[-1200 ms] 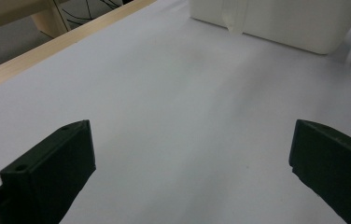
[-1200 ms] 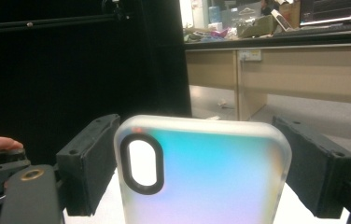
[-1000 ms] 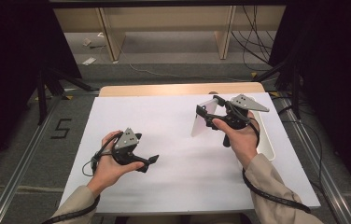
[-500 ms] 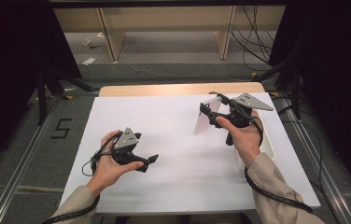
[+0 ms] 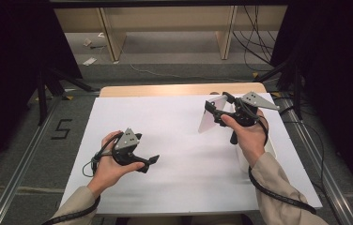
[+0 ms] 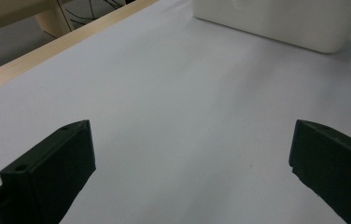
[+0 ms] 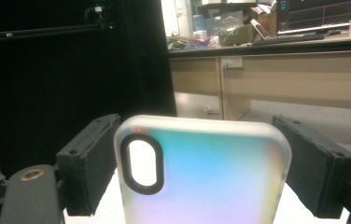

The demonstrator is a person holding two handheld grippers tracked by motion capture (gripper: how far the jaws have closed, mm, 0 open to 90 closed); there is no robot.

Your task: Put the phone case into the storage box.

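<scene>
The right gripper, clamped on an iridescent phone case, had edged toward two o'clock above the table, suggesting transport underway, while the left gripper waited wide open

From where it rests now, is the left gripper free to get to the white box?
Probably yes: the left gripper is open and holds nothing, and only bare white table cover lies between its jaws and the white box.

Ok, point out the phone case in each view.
High view: phone case upper right, held by the right tool, near the white box.
Right gripper view: phone case centre, between the jaws.
Left gripper view: that same white box, top right.
</scene>
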